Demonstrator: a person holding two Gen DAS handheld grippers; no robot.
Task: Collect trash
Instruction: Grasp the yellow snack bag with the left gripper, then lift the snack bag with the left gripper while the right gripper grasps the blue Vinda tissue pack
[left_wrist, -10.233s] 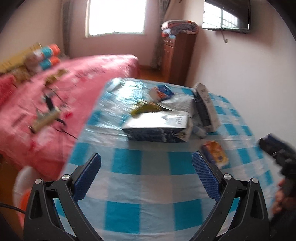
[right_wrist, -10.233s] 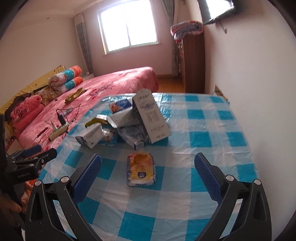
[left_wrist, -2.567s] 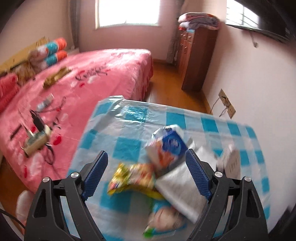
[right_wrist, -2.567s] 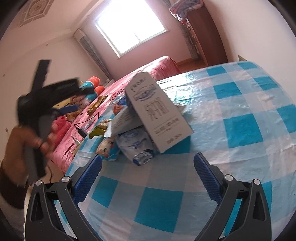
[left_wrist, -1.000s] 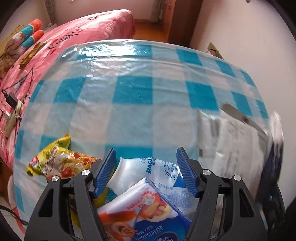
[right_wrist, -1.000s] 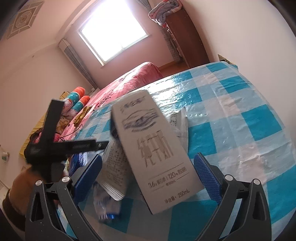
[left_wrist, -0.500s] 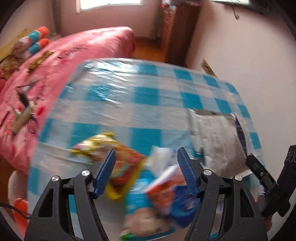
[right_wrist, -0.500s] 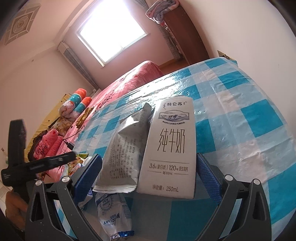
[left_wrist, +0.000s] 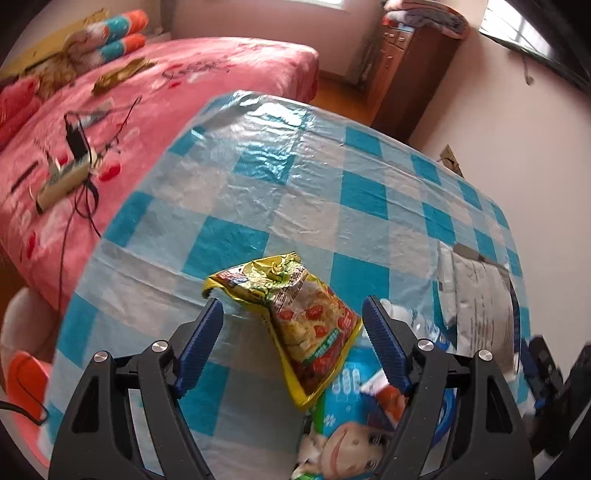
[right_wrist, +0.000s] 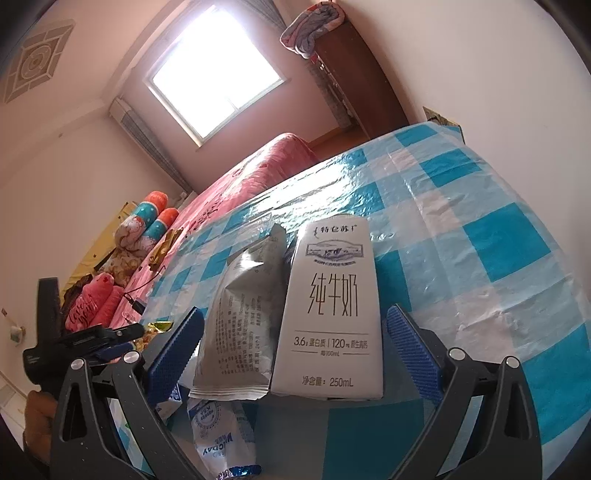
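The checked bench carries the trash heaped at its near edge. The milk carton and grey pouch lie between the wide-open right claw, untouched. The left claw is opening around the yellow snack bag, gripping nothing; it should close squarely on it. No bin shows.

**Worktop under a checked cloth, trash gathering at one end**

The worktop is wearing a glossy blue-and-white checked plastic cloth, and most of it is lying bare. A yellow snack packet is resting on it, overlapping a blue-and-white pouch. Just beside them, a silver foil bag and a white milk carton are lying side by side, touching. A crumpled white-and-blue wrapper is lying partly under the foil bag.
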